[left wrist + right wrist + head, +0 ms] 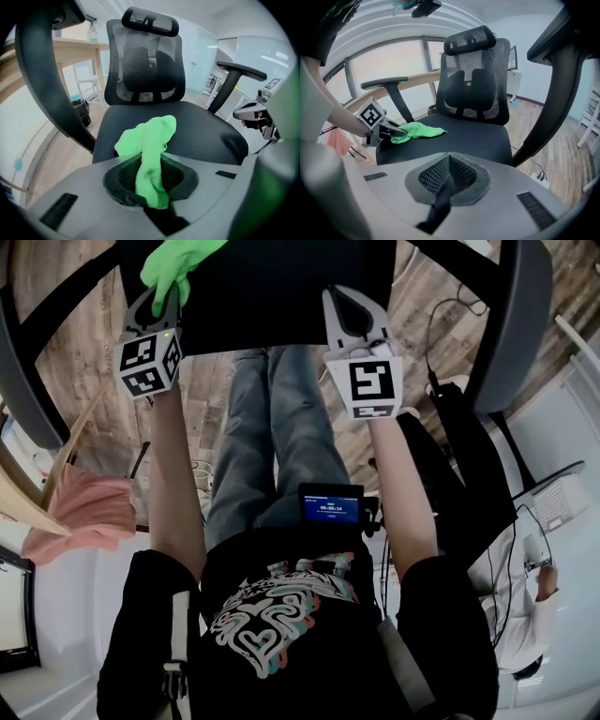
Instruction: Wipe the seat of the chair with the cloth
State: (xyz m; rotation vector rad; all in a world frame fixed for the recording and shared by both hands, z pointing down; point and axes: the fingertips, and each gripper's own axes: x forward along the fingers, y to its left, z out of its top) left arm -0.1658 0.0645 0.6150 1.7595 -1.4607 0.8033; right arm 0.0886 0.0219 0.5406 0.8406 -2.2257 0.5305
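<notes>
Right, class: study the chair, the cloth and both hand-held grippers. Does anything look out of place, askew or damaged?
Nothing stands out. The cloth is clamped in the left hand-held gripper and lies on the seat; the right hand-held gripper is shut on nothing. The chair stands upright.

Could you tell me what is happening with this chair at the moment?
A person holds a gripper in each hand at a black chair. The left gripper is shut on a green cloth, whose free end lies on the left side of the seat. The right gripper is shut and empty, over the seat's front edge.
</notes>
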